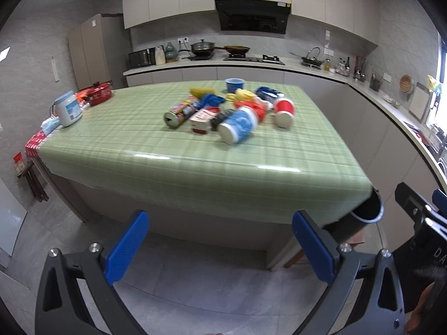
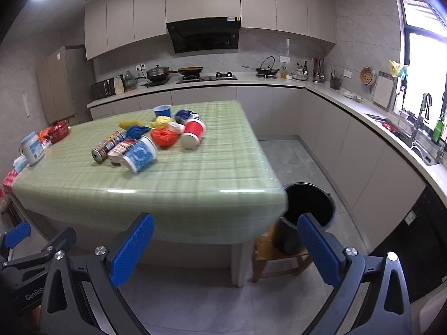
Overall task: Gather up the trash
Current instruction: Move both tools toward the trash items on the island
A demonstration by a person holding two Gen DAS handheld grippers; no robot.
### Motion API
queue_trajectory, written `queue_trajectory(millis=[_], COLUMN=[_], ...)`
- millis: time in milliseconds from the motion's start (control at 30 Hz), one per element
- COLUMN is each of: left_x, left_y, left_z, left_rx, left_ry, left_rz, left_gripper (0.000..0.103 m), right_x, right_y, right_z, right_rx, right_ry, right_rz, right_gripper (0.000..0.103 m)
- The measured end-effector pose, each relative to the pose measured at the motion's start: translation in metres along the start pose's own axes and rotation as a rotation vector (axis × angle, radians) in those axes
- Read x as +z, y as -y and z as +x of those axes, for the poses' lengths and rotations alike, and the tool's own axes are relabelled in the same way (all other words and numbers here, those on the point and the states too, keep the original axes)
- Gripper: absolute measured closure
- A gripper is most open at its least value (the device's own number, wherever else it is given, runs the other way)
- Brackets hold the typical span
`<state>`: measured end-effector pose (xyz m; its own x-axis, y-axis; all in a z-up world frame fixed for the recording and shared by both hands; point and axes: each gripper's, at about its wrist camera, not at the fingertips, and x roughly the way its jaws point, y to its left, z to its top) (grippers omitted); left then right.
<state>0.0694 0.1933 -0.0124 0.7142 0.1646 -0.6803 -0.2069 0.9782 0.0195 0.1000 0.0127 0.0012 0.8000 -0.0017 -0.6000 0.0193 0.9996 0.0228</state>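
Note:
A heap of trash lies on the green checked table (image 1: 117,145) (image 2: 195,184): a blue and white cup (image 1: 239,124) (image 2: 139,154) on its side, a red cup (image 1: 284,109) (image 2: 192,132), a printed can (image 1: 180,111) (image 2: 107,146), a red and white carton (image 1: 203,118), crumpled red, yellow and blue wrappers (image 2: 164,136), and a small blue bowl (image 1: 234,84) (image 2: 162,110). A black bin (image 2: 307,209) (image 1: 366,212) stands on a wooden stool by the table's near right corner. My left gripper (image 1: 220,247) and right gripper (image 2: 226,248) are both open and empty, held short of the table's front edge.
A white jar (image 1: 68,108) and a red pot (image 1: 98,92) stand at the table's left end. Kitchen counters (image 2: 349,103) with a stove and sink run along the back and right walls. Grey floor (image 2: 296,153) lies between table and counters.

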Motion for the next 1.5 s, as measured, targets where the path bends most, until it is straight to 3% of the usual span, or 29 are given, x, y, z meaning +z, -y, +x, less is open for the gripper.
queue_trajectory(millis=[333, 767, 967, 1167, 1367, 1500], left_x=[0.031, 0.094, 0.114, 0.135, 0.159, 0.170], left_y=[-0.064, -0.097, -0.103, -0.095, -0.102, -0.109], left_z=[0.047, 0.121, 0.157, 0.197, 0.230, 0.246], left_rx=[0.031, 0.077, 0.059, -0.037, -0.044, -0.021], left_ry=[-0.010, -0.024, -0.047, -0.051, -0.068, -0.061], left_rz=[-0.009, -0.033, -0.029, 0.047, 0.076, 0.075], left_gripper=[0.000, 0.000, 0.000, 0.000, 0.000, 0.000], right_x=[0.020, 0.076, 0.101, 0.112, 0.114, 0.119], right_y=[-0.079, -0.128, -0.142, -0.146, -0.157, -0.167], right_z=[0.040, 0.141, 0.184, 0.215, 0.239, 0.256], right_rx=[0.018, 0.067, 0.034, -0.056, -0.099, -0.082], right_ry=[-0.015, -0.046, -0.063, -0.068, -0.094, -0.093], right_rz=[0.007, -0.006, -0.003, 0.055, 0.095, 0.082], right_gripper=[0.000, 0.000, 0.000, 0.000, 0.000, 0.000])
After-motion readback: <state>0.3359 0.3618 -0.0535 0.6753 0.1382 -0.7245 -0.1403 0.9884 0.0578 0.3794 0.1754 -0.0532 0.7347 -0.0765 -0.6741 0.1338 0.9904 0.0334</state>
